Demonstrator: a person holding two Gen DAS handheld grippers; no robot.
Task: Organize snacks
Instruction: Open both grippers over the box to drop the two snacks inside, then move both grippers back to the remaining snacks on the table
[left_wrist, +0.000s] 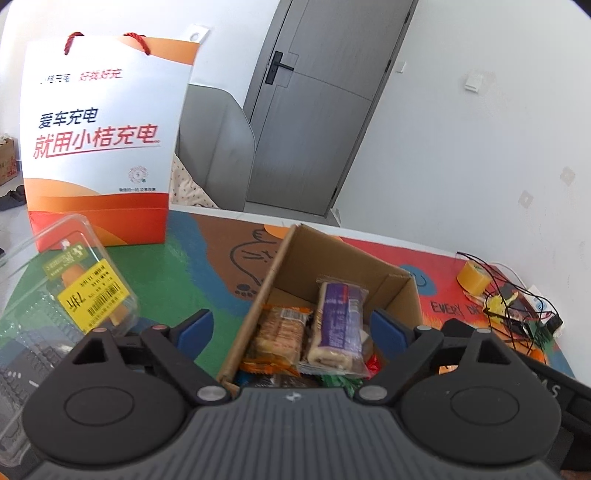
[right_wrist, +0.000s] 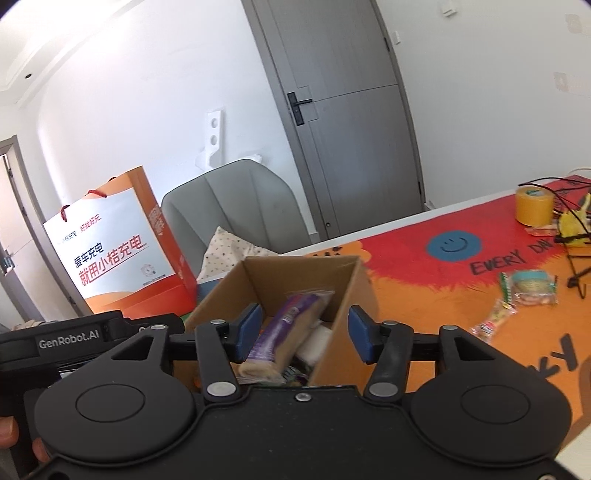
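Behind box — paper bag

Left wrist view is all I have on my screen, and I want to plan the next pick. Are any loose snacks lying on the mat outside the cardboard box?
Observer: Yes. The right wrist view shows a small cluster of wrapped snacks on the orange part of the mat, right of the cardboard box.
Operator: Is the right gripper carrying anything?
Observer: No. The right gripper is open over the box, with nothing pressed between its blue pads.
Operator: What lies below it?
Observer: The purple-wrapped roll, leaning inside the box.
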